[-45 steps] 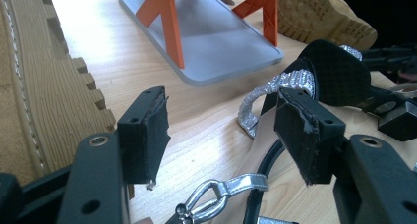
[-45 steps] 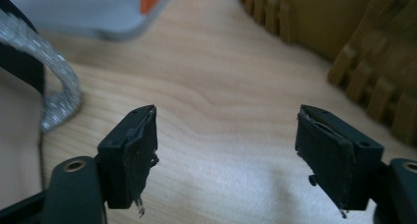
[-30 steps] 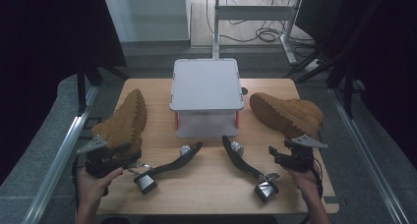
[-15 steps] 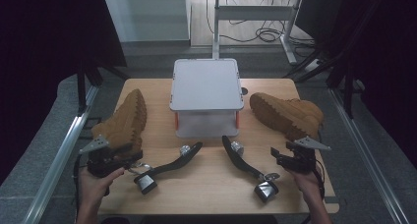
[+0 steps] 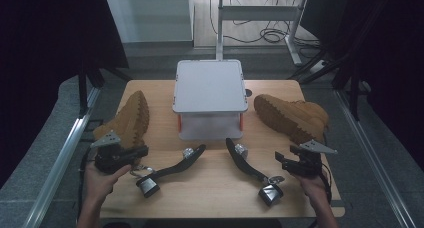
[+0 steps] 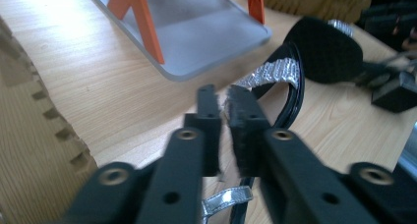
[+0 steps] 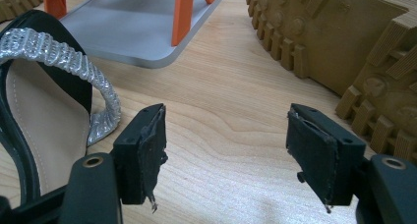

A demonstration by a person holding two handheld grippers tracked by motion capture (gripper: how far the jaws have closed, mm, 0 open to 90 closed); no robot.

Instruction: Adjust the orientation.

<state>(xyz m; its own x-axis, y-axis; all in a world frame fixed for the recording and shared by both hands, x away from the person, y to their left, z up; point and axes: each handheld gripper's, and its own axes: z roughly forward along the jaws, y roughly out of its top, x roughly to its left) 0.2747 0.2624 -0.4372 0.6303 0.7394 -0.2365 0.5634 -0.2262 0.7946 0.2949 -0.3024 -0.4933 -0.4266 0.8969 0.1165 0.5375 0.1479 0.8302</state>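
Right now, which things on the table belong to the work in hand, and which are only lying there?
In the work:
left tool, nearly shut, empty
right tool, open, empty
left sandal
right sandal

Lying about:
grey rack with orange legs
left boot, on its side
right boot, on its side

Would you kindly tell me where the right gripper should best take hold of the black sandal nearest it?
Probably by the silver strap of the black sandal: it arches clear of the sole, so the right gripper, jaws open, could close across it from the right.
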